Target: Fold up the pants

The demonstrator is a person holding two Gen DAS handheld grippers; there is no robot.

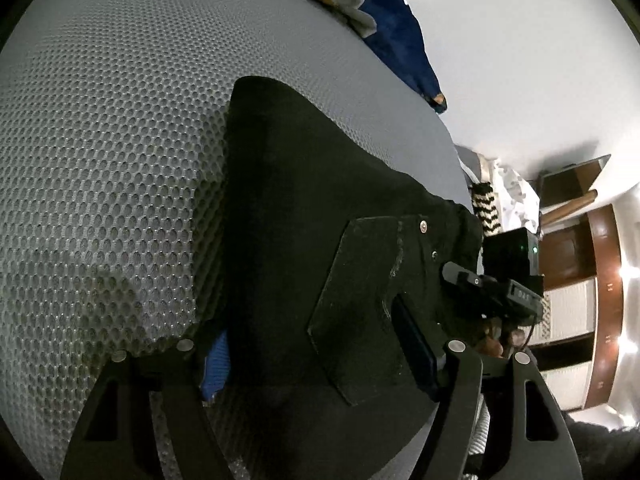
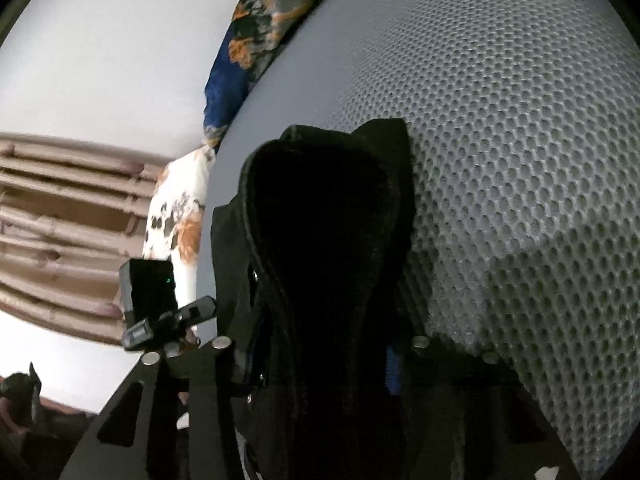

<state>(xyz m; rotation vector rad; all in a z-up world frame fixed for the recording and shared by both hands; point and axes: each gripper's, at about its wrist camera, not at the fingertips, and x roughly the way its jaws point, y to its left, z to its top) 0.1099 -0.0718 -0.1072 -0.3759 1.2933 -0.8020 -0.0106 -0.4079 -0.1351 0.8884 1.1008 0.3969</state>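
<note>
Black pants point(image 1: 300, 208) lie on a grey mesh mattress point(image 1: 100, 160), one back pocket point(image 1: 360, 312) facing up. My left gripper point(image 1: 316, 352) stands wide over them, its blue pad point(image 1: 216, 372) at the cloth's left edge and its other finger lying across the pocket. A hand holds the right gripper's camera box point(image 1: 510, 252) by the bunched waistband. In the right wrist view a raised fold of the pants point(image 2: 328, 240) fills the narrow gap of my right gripper point(image 2: 320, 360). Black on black hides whether its pads press the cloth.
A blue flowered blanket point(image 1: 392, 20) point(image 2: 256, 40) lies along the mattress's far edge by the white wall. A zigzag-patterned cloth point(image 1: 486, 208) and wooden furniture point(image 1: 600, 280) are off the right side. Beige curtains point(image 2: 60, 208) hang beyond the mattress point(image 2: 520, 160).
</note>
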